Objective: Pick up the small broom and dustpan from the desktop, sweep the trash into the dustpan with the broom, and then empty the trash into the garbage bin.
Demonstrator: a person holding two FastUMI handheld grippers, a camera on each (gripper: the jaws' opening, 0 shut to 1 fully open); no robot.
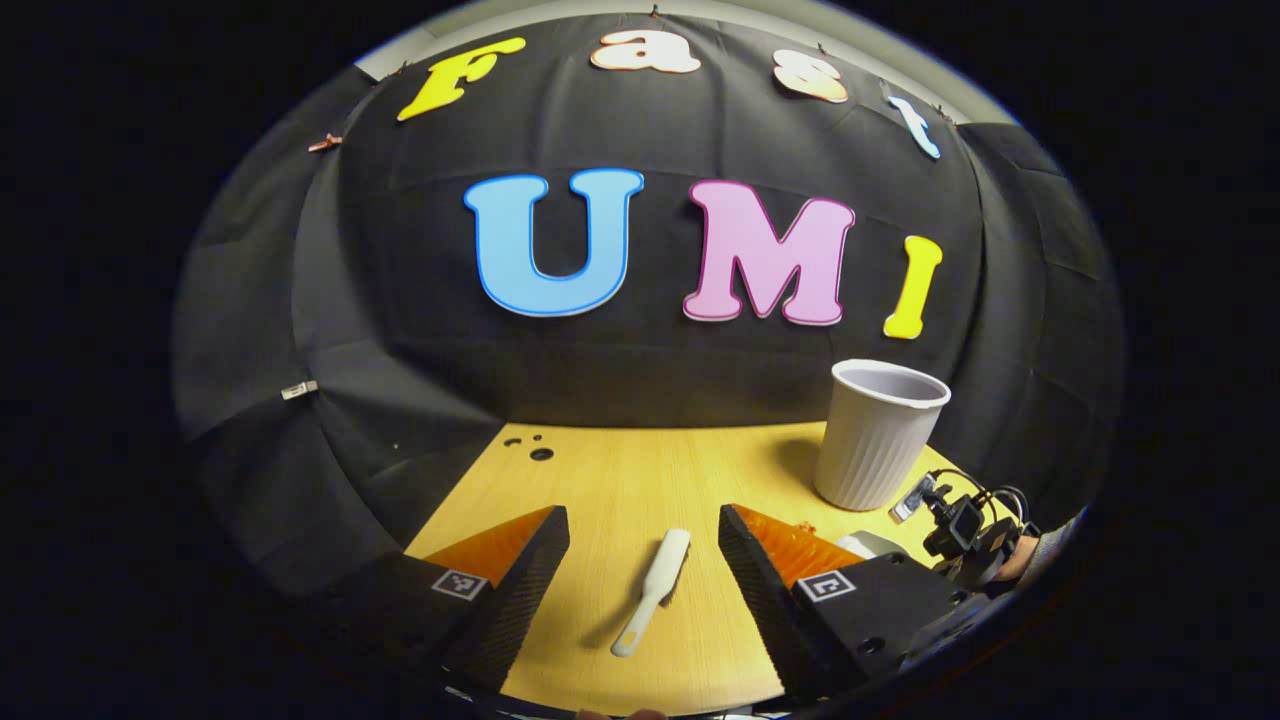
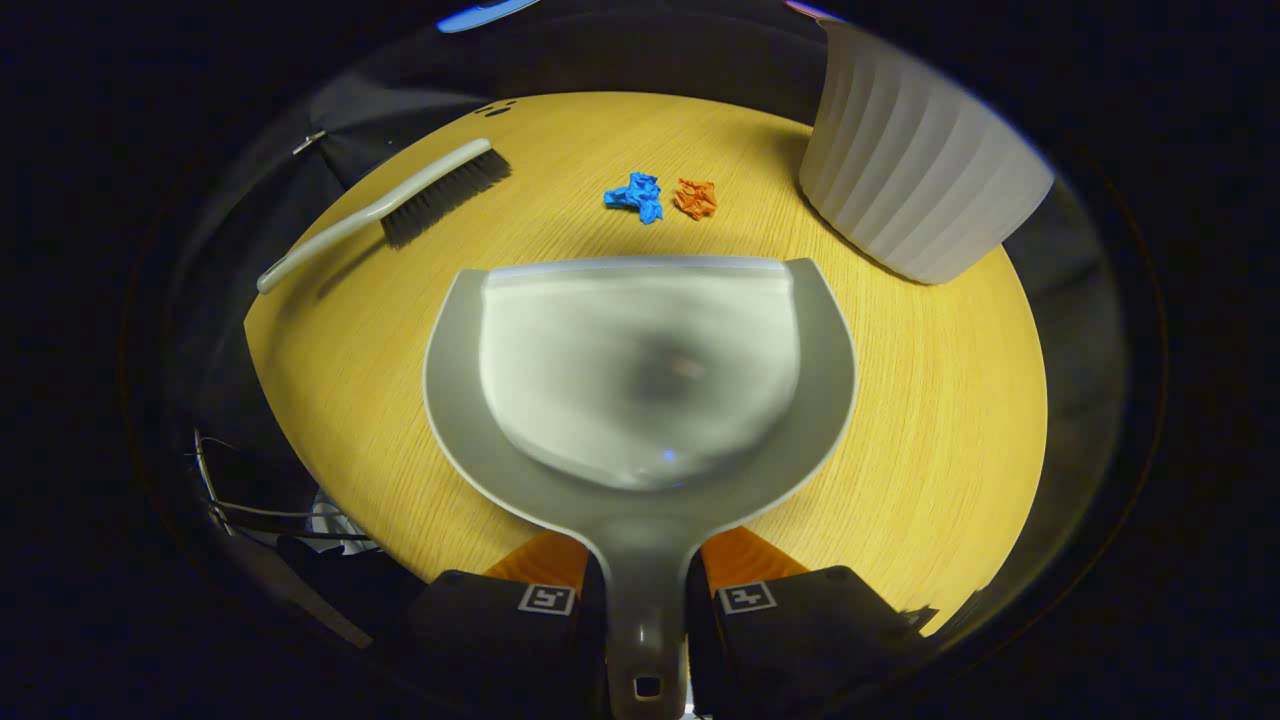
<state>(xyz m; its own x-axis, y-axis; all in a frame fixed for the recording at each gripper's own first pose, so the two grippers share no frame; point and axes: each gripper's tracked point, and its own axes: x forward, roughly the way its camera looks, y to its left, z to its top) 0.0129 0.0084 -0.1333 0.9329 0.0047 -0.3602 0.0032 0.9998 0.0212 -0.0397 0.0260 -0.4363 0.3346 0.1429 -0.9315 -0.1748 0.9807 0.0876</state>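
Wooden bench [image 2: 930,420] with bin, dustpan, broom and two paper scraps
Pale ribbed garbage bin [image 2: 915,185] stands upright at the far right of the bench, and in the left gripper view it rises beyond the right-hand finger; the grey dustpan [image 2: 640,370] lies flat in the middle with its mouth toward the scraps, its handle clamped between both fingers of the right gripper [image 2: 645,600]; the small broom [image 2: 400,205] lies on the bench to the left, bristles away from the camera, well apart from the pan; the left gripper [image 1: 645,570] hovers with fingers spread wide and empty, the broom between them farther off; blue scrap [image 2: 634,196] and orange scrap [image 2: 695,198] sit side by side just beyond the pan's lip
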